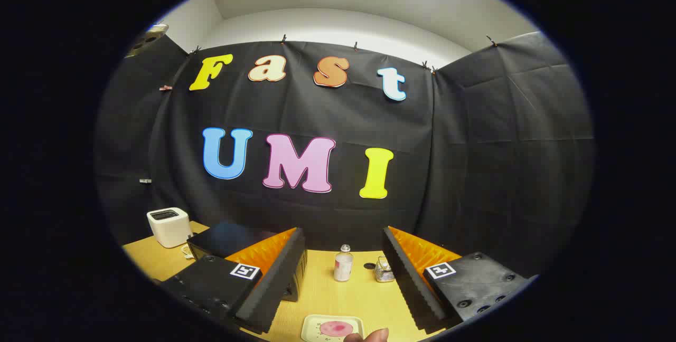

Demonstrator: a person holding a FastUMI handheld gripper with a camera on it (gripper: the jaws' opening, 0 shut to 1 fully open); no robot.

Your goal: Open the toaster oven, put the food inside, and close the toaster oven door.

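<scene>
A black toaster oven [226,238] stands on the wooden table [346,300], left of the fingers and partly hidden behind the left finger [274,278]. I cannot tell how its door stands. A pale square plate [312,326] with a round pink piece of food [336,328] lies on the table close in, between the fingers. My gripper [343,232] is held above the table, open wide with nothing between its fingers. A person's fingertip [371,335] shows beside the plate.
A white toaster [169,226] sits at the table's far left, behind the oven. A small clear bottle [343,264] and a small metal holder [384,271] stand near the back wall, beyond the fingers. Black cloth walls close off the booth.
</scene>
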